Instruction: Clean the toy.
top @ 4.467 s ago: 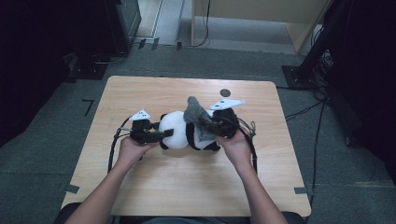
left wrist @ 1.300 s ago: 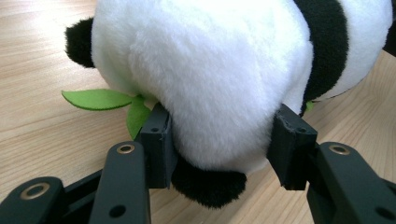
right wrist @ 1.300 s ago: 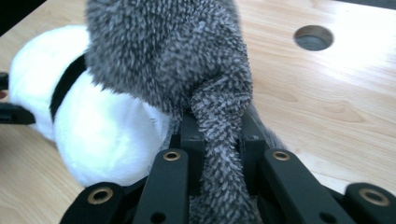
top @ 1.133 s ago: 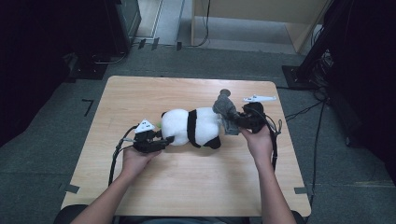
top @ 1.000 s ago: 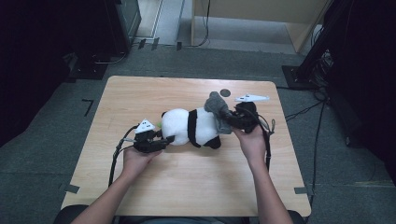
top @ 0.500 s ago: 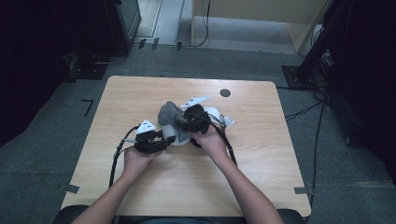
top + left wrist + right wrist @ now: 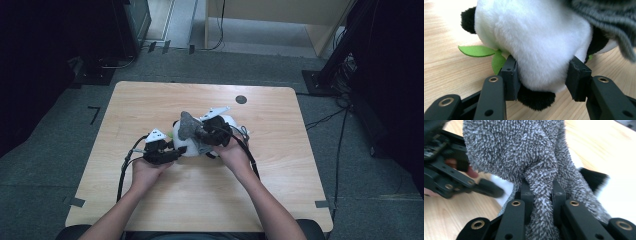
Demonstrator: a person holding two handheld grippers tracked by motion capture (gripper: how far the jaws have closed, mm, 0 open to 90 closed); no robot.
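Observation:
A black-and-white plush panda (image 7: 231,123) lies on the wooden table (image 7: 150,100). My left gripper (image 7: 176,152) is shut on the panda's white, furry left end (image 7: 536,37), with both pads pressed into the fur. A green felt leaf (image 7: 476,50) sticks out beneath it. My right gripper (image 7: 200,132) is shut on a bunched grey terry cloth (image 7: 189,125), held over the panda close to the left gripper. In the right gripper view the cloth (image 7: 511,150) is pinched between the pads of my right gripper (image 7: 541,187). The left gripper (image 7: 486,188) shows blurred behind it.
A small dark round spot (image 7: 241,99) marks the table's far right part. Black cables trail from both grippers across the tabletop. Dark equipment and floor cables (image 7: 330,117) surround the table. Bare wood lies on all sides of the panda.
My right gripper has carried the grey cloth leftward along the panda, from its right end to just beside the left gripper. The left gripper has kept its hold in place.

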